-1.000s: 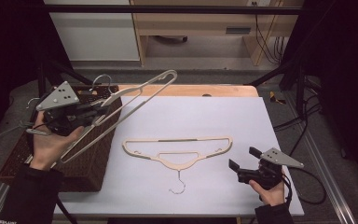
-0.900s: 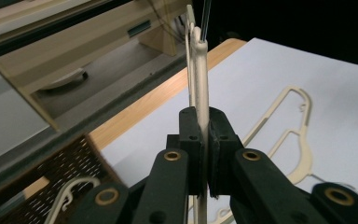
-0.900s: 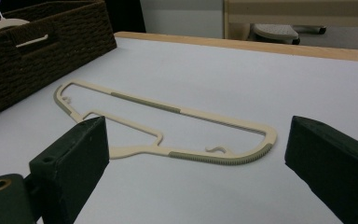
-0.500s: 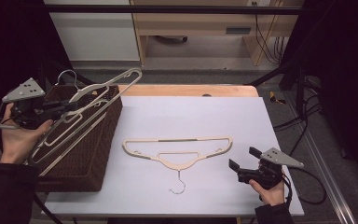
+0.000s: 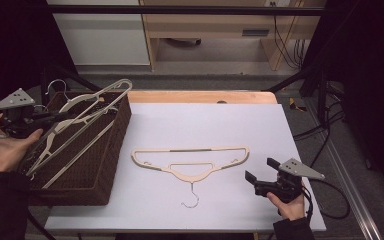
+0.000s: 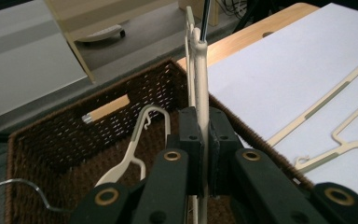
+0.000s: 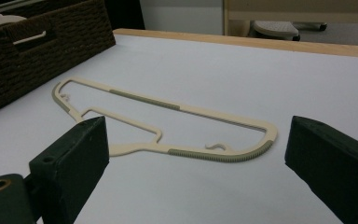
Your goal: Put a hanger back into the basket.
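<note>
Left gripper (image 5: pixel 50 119): held over the left part of the basket, off the table's left edge; its jaws are clamped on the thin edge of a cream hanger, as is seen in the left gripper view.
Held hanger (image 5: pixel 87 107): gripped edge-on and tilted, its far end raised above the basket's far right corner; its metal hook (image 5: pixel 56 85) is seen near the basket's far left corner.
Basket (image 5: pixel 117 135): dark brown wicker, set at the table's left edge; a slot handle is cut into its far wall.
Basket contents: further cream hangers (image 6: pixel 135 149) are laid inside, though how many are stacked there cannot be told from the dim interior.
Right gripper (image 5: pixel 252 182): rested low near the table's front right corner; its jaws are spread wide with nothing between them.
Flat hanger (image 5: pixel 190 157): laid flat near the middle of the table, its straight bar towards the far edge and its hook (image 5: pixel 192 197) towards the front edge; it is well apart from the basket and just ahead of the right gripper, untouched by it.
Table (image 5: pixel 205 120): covered with a pale sheet; a strip of bare wood is left along the far edge.
</note>
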A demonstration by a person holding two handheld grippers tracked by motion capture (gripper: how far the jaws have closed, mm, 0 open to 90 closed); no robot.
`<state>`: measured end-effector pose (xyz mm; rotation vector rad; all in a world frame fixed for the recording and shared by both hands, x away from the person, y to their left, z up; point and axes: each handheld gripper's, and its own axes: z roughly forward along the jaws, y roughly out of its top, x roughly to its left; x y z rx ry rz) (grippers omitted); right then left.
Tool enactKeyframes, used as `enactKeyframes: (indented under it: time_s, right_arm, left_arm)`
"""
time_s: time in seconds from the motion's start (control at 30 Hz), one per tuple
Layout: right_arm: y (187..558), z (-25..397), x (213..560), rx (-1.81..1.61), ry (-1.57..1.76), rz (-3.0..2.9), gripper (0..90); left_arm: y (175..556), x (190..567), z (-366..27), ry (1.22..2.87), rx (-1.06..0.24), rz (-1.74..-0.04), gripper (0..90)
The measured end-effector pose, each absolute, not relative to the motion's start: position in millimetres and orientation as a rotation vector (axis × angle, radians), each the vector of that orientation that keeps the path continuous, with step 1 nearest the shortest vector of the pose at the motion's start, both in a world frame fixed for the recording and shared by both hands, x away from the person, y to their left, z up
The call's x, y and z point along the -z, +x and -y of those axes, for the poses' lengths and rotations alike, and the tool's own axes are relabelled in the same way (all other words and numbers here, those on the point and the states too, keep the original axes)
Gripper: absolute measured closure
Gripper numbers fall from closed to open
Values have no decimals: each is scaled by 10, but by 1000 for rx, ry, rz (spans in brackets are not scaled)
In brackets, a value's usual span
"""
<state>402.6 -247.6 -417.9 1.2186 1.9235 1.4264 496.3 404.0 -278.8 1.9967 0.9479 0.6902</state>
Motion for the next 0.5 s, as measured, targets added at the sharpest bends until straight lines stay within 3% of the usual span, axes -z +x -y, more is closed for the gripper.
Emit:
enactKeyframes:
  time_s: [0.5]
  right_arm:
    - [4027,2474,4178,-1424,1216,-1925,66]
  left_arm:
    - [4970,3135,-4251,2048,-657,-1042,863]
